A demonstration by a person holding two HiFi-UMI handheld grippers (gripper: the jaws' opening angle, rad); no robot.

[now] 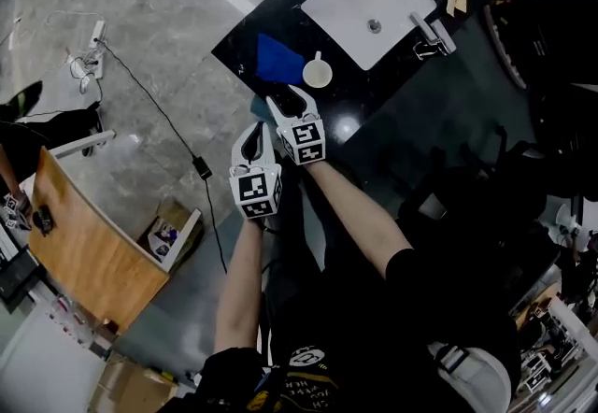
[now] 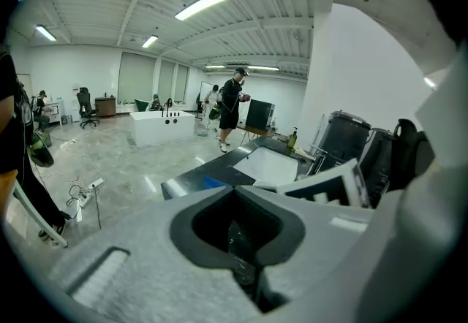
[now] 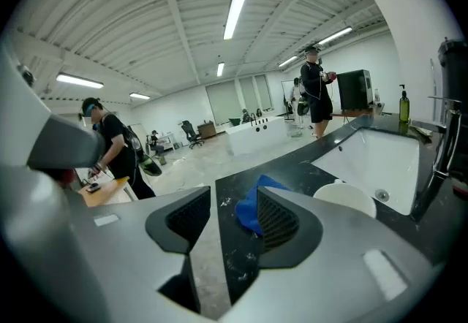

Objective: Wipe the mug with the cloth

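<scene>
A white mug (image 1: 318,73) stands on the black counter (image 1: 350,103), just left of the white sink (image 1: 369,0). A blue cloth (image 1: 278,58) lies flat beside the mug, to its left. My right gripper (image 1: 291,105) hovers at the counter's near edge, short of both, and is open with nothing between its pads. In the right gripper view, the cloth (image 3: 248,213) shows through the gap of the right gripper (image 3: 234,204), and the mug (image 3: 344,199) is to the right. My left gripper (image 1: 256,138) hangs off the counter's edge, shut and empty; the left gripper (image 2: 235,204) faces the cloth (image 2: 213,183) from afar.
A faucet (image 1: 432,33) stands at the sink's right side, and a soap bottle (image 3: 404,106) behind it. On the floor to the left run a cable and power strip (image 1: 93,37). A wooden table (image 1: 84,243) is at the lower left. People stand farther off in the room.
</scene>
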